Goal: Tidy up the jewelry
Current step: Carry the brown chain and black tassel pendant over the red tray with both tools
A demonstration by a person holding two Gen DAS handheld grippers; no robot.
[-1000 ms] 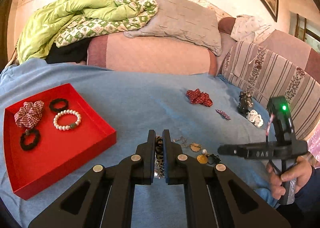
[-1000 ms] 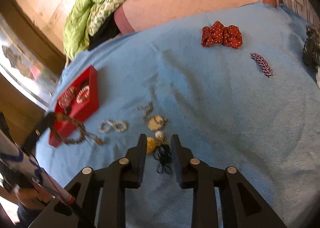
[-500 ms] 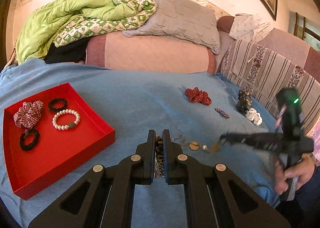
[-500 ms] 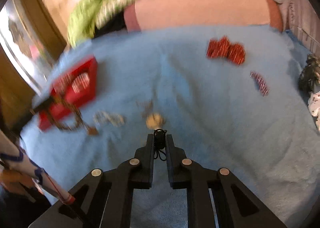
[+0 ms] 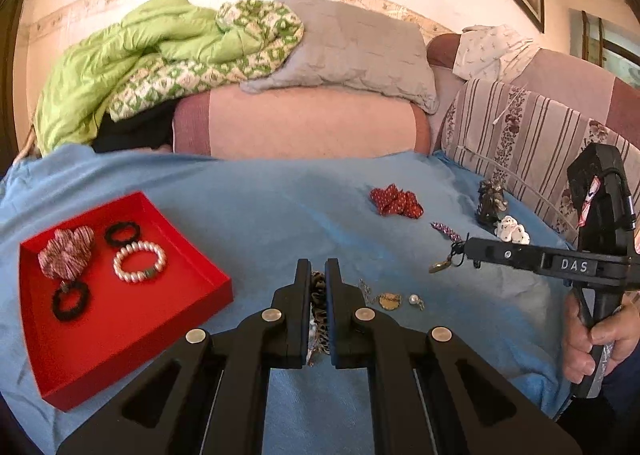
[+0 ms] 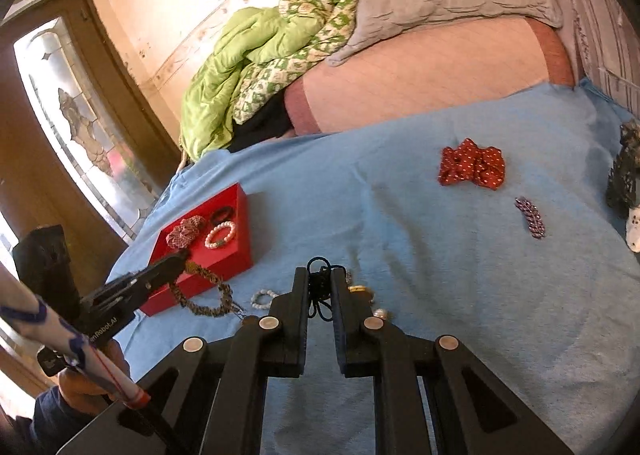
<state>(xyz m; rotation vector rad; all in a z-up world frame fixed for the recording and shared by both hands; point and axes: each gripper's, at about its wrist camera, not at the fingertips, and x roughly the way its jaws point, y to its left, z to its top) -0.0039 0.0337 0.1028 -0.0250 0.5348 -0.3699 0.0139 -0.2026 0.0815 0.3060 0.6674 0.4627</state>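
- Done, judging by contents: the shallow red square tray (image 5: 192,275) on the blue bedspread (image 5: 280,223) holds a white pearl bracelet (image 5: 139,261), a checked scrunchie and two black hair ties.
- Left claw (image 5: 318,279) is clamped on a leopard-print fabric band (image 5: 319,309), which hangs lengthwise between the fingers, near the tray.
- Right claw (image 6: 320,279) has just closed on a black cord necklace (image 6: 320,287) with its gold pendant (image 5: 439,266) dangling below, clear of the bedspread.
- Left to do: the red polka-dot bow (image 6: 472,169), the purple clip and small pieces lie loose.

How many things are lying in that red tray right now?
4 in the red tray: a pink checked scrunchie at the far left, a black hair tie beside it, a pearl bracelet in the middle, another black hair tie nearer the camera. Nothing seems hidden.
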